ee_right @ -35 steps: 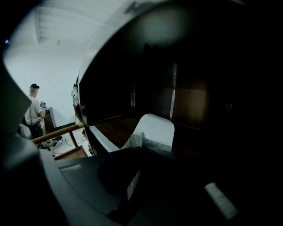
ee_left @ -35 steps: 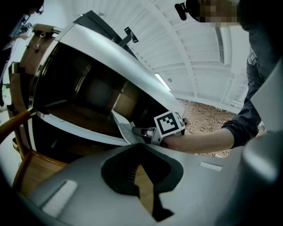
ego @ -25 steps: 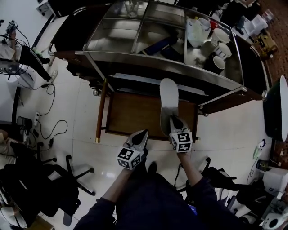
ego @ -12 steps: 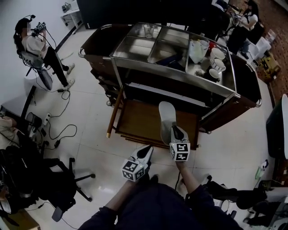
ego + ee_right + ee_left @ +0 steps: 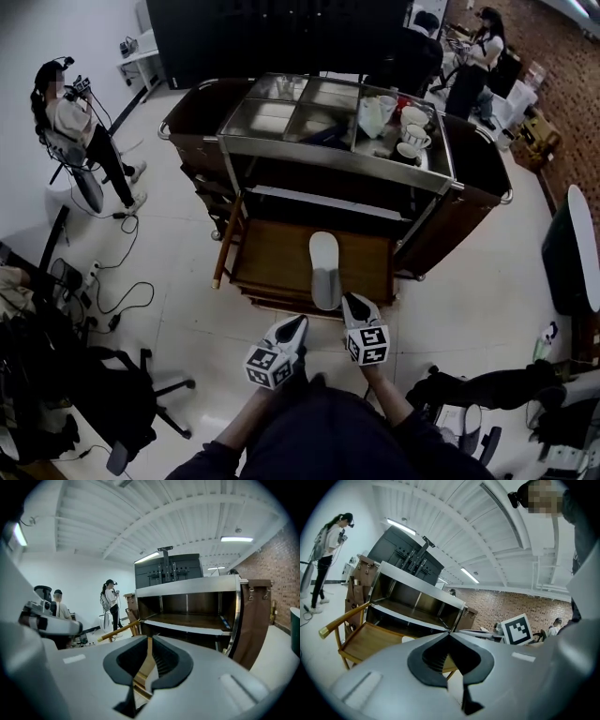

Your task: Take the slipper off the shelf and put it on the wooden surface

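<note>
Right hand-held gripper (image 5: 351,300) hangs low in front of the person, just beside the near end of the slipper (image 5: 324,267) without touching it. Its jaws stand at a narrow slit and are closing, with nothing between them; through the gap its own view shows only a strip of wood. The left hand-held gripper (image 5: 298,324) hovers a little lower and to the left, over the pale floor, tips together and empty. The white slipper lies flat on the wooden surface (image 5: 272,262), the low platform at the foot of the steel cart (image 5: 281,148). It runs lengthwise away from the person, its near end at the platform's front edge; whether that end hangs slightly over, I cannot tell. The shelf (image 5: 187,619) inside the cart looks bare in the right gripper view. Up on the cart's top compartments sit some cups (image 5: 412,141), which have no part in this. By the way things lie, the placing step looks done: the slipper is off the shelf, on the wood, and free of any grip. What remains, as I judge it, is only to draw both tools back from the platform, lifting the right one clear so that it does not brush the slipper's near end and nudge it off the front edge.
</note>
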Demonstrator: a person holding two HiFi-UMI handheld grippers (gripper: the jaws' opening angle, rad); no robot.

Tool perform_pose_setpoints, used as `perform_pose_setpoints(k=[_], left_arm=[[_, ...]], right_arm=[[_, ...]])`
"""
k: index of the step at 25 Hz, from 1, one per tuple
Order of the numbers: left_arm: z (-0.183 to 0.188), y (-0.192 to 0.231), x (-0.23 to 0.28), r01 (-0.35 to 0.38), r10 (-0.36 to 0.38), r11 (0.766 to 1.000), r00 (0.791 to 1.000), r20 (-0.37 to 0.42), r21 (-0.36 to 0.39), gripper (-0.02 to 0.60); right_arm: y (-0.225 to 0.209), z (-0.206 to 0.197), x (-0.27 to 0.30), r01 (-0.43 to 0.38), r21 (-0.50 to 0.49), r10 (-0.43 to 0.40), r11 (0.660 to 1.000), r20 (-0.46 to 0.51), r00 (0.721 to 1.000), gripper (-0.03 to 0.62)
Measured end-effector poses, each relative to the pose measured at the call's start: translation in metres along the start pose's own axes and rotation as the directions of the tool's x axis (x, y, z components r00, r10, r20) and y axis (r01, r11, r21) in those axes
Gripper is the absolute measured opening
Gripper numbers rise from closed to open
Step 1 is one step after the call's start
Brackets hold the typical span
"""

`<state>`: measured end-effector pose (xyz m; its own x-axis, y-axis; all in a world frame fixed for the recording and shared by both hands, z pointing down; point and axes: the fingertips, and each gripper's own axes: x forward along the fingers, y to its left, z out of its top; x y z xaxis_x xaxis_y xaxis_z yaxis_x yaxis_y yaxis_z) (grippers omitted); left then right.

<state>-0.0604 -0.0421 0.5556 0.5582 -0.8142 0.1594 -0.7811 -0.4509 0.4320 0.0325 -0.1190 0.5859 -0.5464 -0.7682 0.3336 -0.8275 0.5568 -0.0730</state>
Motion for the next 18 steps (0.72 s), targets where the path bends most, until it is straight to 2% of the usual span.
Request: perform_pose_setpoints(k=[4, 10, 14, 18], left_arm=[[-0.028, -0.031, -0.012, -0.002, 0.003, 1.0, 0.999, -0.039, 0.015, 0.01], [-0.06, -0.088, -0.03, 0.064, -0.061, 0.997, 0.995, -0.075, 0.05, 0.015], [-0.07, -0.131, -0.029, 0.165, -0.156, 0.98, 0.984, -0.085, 0.11, 0.015], [-0.07, -0.137, -0.031, 0.165, -0.155, 0.979, 0.984, -0.09, 0.115, 0.015]], right_arm=[[0.022, -0.022, -0.059, -0.036, 0.028, 0.036, 0.999, 0.001, 0.999, 0.041], [0.052, -0.061, -0.13, -0.122, 0.064, 0.124, 0.99, -0.027, 0.992, 0.057], [0.043, -0.071, -0.154, -0.107, 0.08, 0.11, 0.991, -0.032, 0.993, 0.057], [0.034, -0.068, -0.161, -0.071, 0.141, 0.071, 0.987, 0.007, 0.997, 0.056]])
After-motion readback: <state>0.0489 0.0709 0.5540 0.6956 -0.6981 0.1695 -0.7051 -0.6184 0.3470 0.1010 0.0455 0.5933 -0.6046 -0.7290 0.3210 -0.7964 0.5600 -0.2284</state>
